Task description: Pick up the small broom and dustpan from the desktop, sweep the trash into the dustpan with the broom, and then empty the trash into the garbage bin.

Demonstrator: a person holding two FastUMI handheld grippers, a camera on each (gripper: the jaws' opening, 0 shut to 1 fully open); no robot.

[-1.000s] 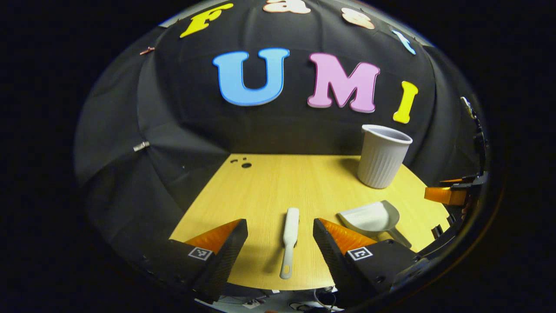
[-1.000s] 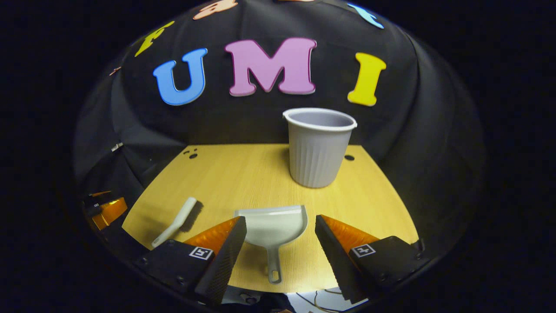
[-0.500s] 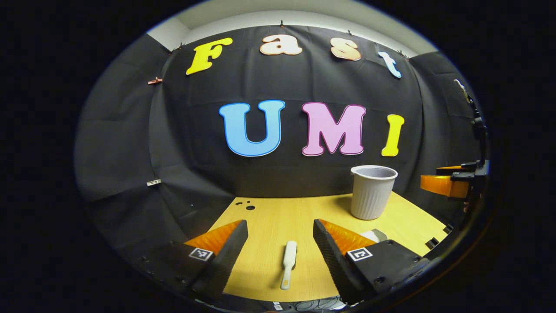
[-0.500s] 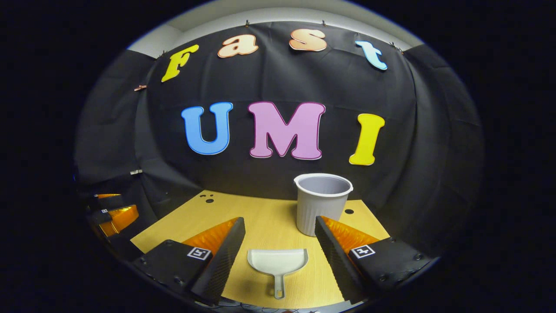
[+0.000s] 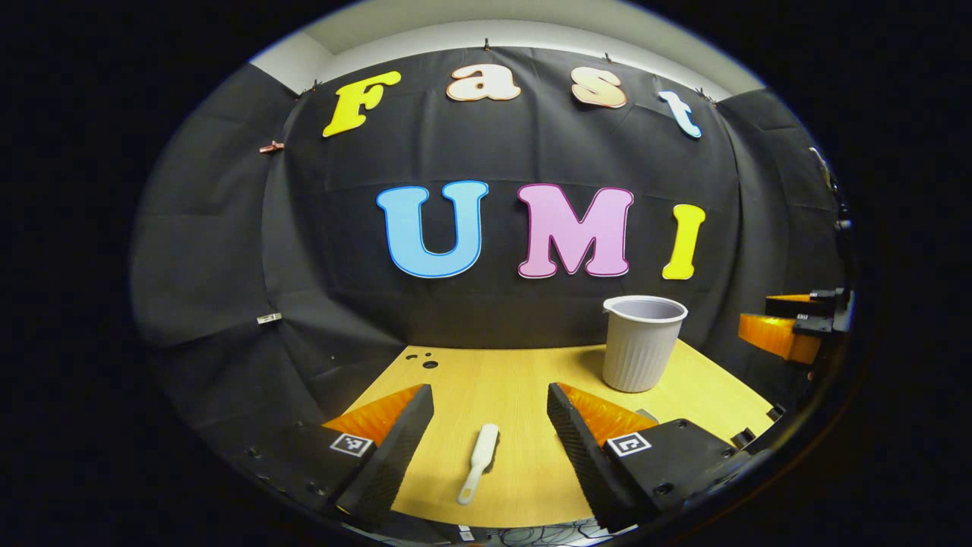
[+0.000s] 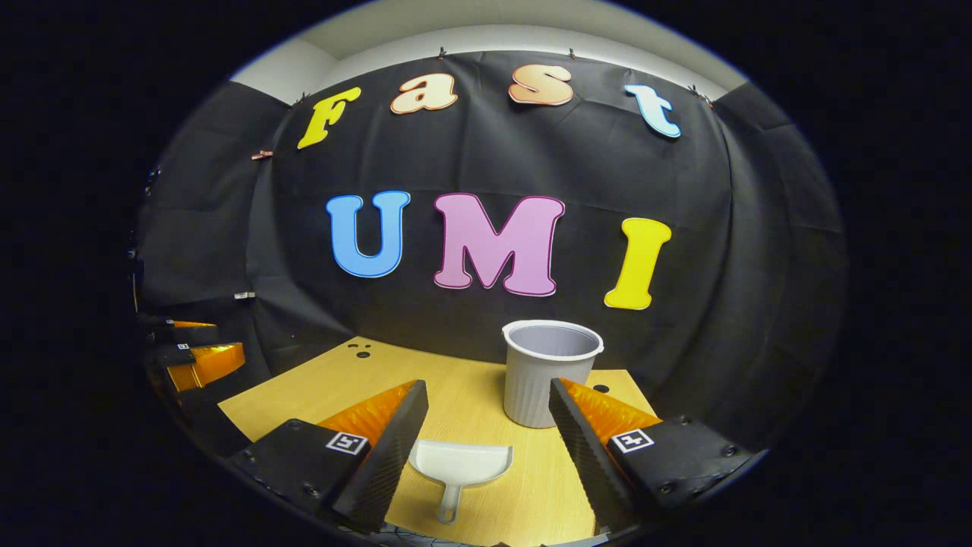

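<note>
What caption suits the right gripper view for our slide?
Open right gripper poised above a white dustpan lying on the wooden desk, with the grey bin standing behind.

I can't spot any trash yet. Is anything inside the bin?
The garbage bin stands upright on the desktop. The right gripper view shows its rim and upper inner wall, which look bare. Its bottom is hidden by the near wall, so I cannot tell.

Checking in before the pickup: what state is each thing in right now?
left gripper: open, above the small broom, holding nothing.
right gripper: open, above the dustpan, holding nothing.
small broom: lying flat on the desktop, not gripped.
dustpan: lying flat, handle toward the camera, not gripped.
garbage bin: upright, mouth open.
</note>
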